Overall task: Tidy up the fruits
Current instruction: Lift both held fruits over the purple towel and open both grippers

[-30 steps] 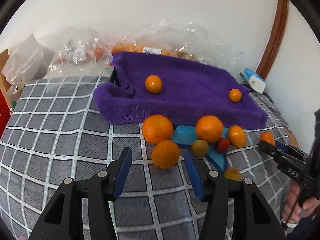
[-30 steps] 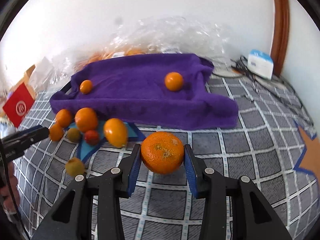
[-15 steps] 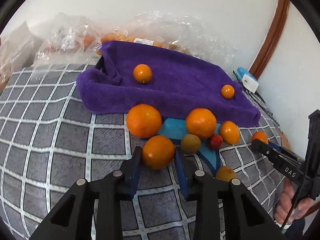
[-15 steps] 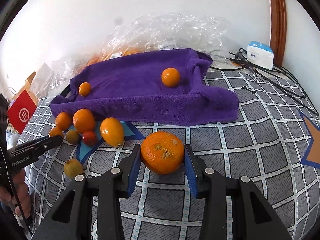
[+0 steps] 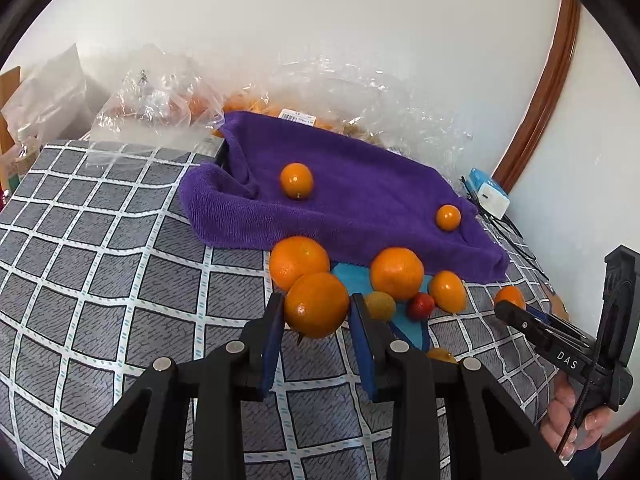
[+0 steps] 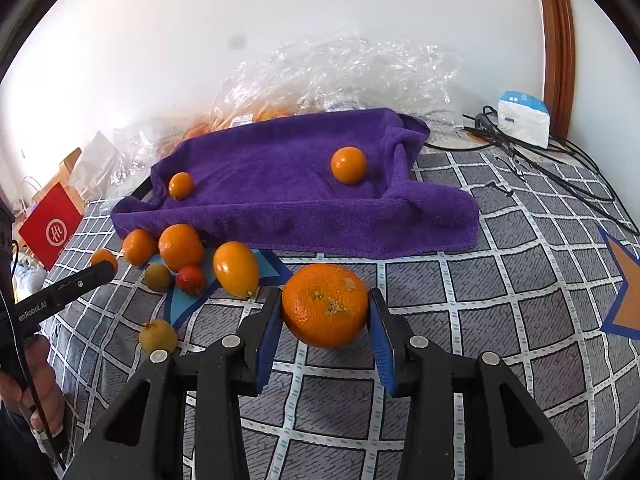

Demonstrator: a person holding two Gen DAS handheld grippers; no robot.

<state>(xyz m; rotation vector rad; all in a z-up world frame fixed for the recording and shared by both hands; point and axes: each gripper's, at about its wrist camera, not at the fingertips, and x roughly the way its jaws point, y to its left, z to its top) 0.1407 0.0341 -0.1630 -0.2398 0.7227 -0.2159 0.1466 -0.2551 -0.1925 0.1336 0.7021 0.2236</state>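
Left wrist view: the left gripper (image 5: 316, 316) has its blue-padded jaws clamped on a smooth round orange (image 5: 317, 305), held above the checked grey cloth (image 5: 120, 272) that covers the surface. Behind it lies a loose pile: a big orange (image 5: 298, 260), a second one (image 5: 397, 273), a smaller orange fruit (image 5: 448, 291), a dull yellow-green fruit (image 5: 380, 306) and a small red one (image 5: 421, 306), all around a blue star patch (image 5: 356, 278). Beyond the pile a fuzzy purple towel (image 5: 360, 208) lines a tray and sags into it; two small oranges rest inside, one toward its left end (image 5: 296, 180) and one at its right end (image 5: 448, 218). Crinkled clear plastic bags (image 5: 160, 100) with more orange fruit and a white barcode label sit behind the towel at the far edge. At the right, the other gripper's black body reads "DAS".

Right wrist view: the right gripper (image 6: 325, 312) pinches a large orange (image 6: 325, 306) with rough brown blemishes on its skin, held above the cloth just in front of the towel's (image 6: 280, 184) near edge. The towel again holds two small oranges (image 6: 348, 165) (image 6: 181, 185). To the left lies the pile, with an oval orange fruit (image 6: 236, 268) nearest and a yellowish fruit (image 6: 158, 336) apart from it. A red box (image 6: 50, 230) with a white round logo stands at the left edge; a white and blue box (image 6: 524, 118) and black cables (image 6: 540, 160) lie at the far right corner.
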